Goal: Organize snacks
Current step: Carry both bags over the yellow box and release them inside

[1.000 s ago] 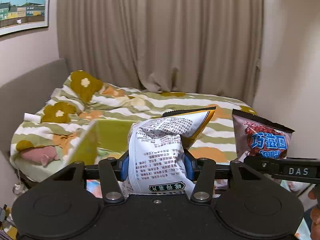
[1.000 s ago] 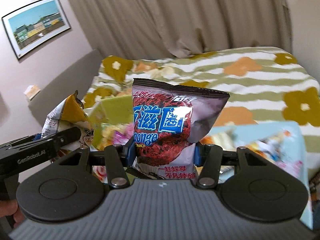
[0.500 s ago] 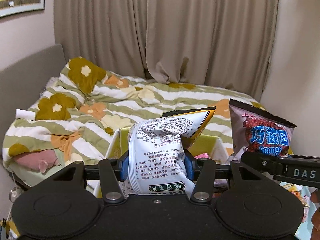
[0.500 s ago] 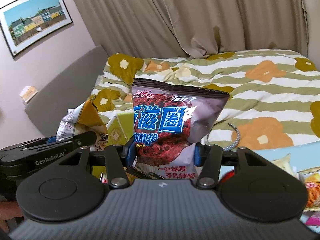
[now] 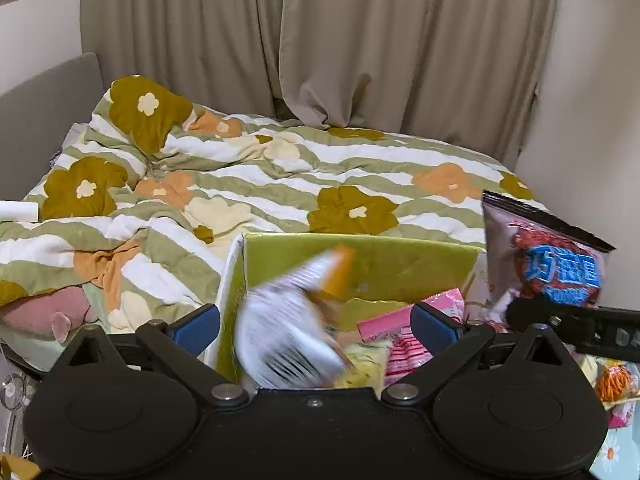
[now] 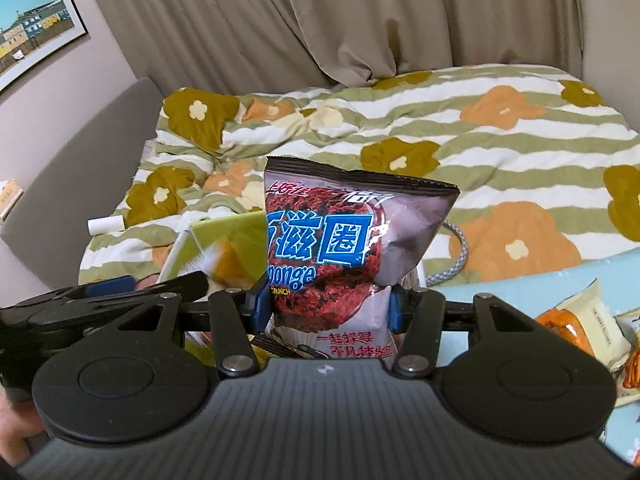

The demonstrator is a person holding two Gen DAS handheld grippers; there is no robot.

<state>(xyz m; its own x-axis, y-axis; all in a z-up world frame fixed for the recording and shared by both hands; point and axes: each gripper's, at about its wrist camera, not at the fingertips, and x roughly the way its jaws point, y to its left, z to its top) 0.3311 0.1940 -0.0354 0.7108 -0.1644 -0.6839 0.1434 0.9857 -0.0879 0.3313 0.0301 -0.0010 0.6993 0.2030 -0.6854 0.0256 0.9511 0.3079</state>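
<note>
L claw released, pads spread wide; white snack bag w/ orange corner sits blurred between them, touching neither, over the green box. Pink packet + yellow packet inside box. R claw clenched on purple chip bag, held upright just right of the box; same bag seen at right edge of L view. Box sits on striped flower quilt. Orange snack packs on light-blue surface at right.
</note>
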